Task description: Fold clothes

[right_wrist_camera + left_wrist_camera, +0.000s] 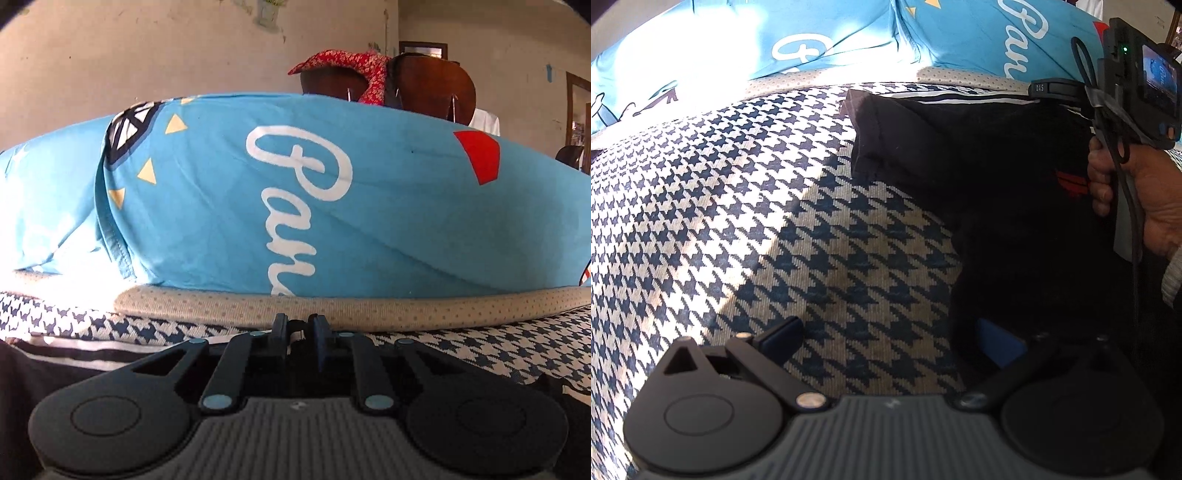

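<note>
A black garment (979, 155) with white stripes along its far edge and a small red mark lies on the houndstooth bed cover (738, 184). My left gripper (890, 339) is open at the garment's near left edge: one fingertip is over the cover, the other over black cloth. A hand (1145, 206) holds my right gripper (1047, 89) at the garment's far striped edge. In the right wrist view, the right gripper (300, 326) has its fingers drawn close together, pinching that edge of the black garment (74, 365).
Blue printed pillows (332, 203) with white lettering lie along the far side of the bed, behind a beige piped seam (406, 306). A brown chair (436, 85) with red cloth (354, 62) over it stands against the wall. Sunlight falls across the left of the cover.
</note>
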{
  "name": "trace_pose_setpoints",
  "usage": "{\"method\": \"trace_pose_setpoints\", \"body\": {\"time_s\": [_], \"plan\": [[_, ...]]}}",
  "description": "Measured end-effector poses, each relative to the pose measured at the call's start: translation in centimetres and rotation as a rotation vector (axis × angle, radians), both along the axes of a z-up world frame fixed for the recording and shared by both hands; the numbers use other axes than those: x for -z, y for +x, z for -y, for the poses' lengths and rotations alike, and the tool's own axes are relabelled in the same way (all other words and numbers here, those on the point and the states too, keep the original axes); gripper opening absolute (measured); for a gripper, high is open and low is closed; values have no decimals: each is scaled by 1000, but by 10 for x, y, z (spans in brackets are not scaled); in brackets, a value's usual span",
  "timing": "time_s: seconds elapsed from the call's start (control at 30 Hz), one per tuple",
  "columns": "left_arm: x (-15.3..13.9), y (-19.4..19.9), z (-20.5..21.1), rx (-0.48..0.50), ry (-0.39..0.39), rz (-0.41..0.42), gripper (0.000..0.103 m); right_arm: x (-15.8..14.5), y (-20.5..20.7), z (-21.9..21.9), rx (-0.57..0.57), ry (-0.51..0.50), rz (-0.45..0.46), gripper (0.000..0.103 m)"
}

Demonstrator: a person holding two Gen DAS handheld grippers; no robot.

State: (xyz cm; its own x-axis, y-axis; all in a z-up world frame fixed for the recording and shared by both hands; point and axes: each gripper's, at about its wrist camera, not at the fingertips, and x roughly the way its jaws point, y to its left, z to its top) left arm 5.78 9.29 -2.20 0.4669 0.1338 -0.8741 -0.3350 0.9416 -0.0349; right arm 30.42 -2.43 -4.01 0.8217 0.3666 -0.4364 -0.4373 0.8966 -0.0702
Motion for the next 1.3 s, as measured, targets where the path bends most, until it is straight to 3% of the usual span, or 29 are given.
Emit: {"method": "trace_pose_setpoints", "body": {"time_s": [0.1,0.23,0.37,0.6,1.0,1.23,1.3], "plan": [[1,1,1,3,13,-2,103,-4,3,3,50,54,20,16],[2,2,4,4,18,-4,103,-1,12,4,91,69,-43,21],[0,1,2,-4,5,-2,103,-14,6,6,115,123,-56,57],[-19,-3,4,-6,18,37,103,-33,-17,4,99,106,-135,57],[-42,-10,14,-35,1,62,103,-42,-86,72,246,197,-371,57],[-60,-14,42,16,11,96,103,-58,-150,115,284,154,-357,57],[-65,-14,50,21,17,99,103,-64,-167,128,283,159,-342,64]]}}
